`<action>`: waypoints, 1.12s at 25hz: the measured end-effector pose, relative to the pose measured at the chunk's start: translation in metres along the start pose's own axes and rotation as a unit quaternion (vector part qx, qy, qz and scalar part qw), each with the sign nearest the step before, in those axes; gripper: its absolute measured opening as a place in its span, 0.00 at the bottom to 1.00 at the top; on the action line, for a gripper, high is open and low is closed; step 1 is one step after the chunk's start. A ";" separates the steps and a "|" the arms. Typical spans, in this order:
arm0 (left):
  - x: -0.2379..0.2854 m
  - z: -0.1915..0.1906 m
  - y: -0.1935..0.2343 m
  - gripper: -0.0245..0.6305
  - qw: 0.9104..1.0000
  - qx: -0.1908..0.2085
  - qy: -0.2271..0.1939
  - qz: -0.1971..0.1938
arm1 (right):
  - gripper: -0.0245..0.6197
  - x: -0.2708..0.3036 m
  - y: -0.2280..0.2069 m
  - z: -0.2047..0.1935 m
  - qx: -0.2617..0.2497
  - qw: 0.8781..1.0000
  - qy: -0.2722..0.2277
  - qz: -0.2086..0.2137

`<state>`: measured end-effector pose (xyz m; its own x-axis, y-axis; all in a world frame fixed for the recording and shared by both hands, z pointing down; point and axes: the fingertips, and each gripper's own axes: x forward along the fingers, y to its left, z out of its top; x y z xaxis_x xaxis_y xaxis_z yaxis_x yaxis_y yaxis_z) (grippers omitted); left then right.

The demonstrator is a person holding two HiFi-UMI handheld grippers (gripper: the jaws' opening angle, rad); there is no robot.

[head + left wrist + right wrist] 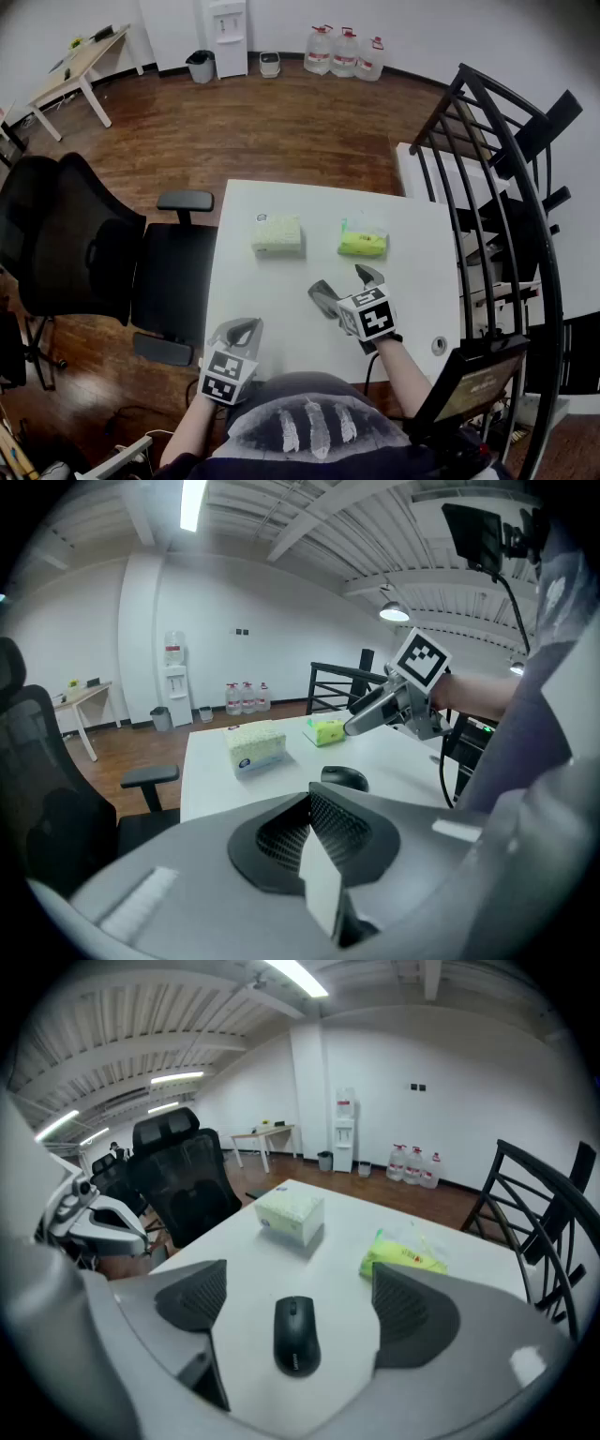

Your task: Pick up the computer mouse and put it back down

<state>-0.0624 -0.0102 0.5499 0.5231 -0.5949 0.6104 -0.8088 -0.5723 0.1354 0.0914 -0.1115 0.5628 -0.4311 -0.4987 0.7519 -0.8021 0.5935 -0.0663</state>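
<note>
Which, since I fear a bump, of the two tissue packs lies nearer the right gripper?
The green pack, just beyond the right gripper; the pale box sits further off to the left.

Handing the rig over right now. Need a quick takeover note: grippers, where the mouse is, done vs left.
Left gripper: fingers together, empty, at the table's near-left edge.
Right gripper: fingers wide apart, poised over the mouse, not touching it.
Mouse: flat on the white table, between the right fingers, nearer than the tissue box and green pack.
Done: right gripper lined up on the mouse.
Left, as it looks: close on the mouse, lift, set down, release.
</note>
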 end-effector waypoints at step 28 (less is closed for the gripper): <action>0.006 -0.011 0.008 0.06 1.000 -0.010 0.014 -0.008 | 0.77 0.106 0.003 -0.103 0.009 0.981 0.194 -0.019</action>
<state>-0.0690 -0.0125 0.5629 0.5291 -0.5689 0.6296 -0.8052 -0.5707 0.1610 0.0855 -0.0972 0.7093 -0.2136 -0.2416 0.9466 -0.8231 0.5664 -0.0411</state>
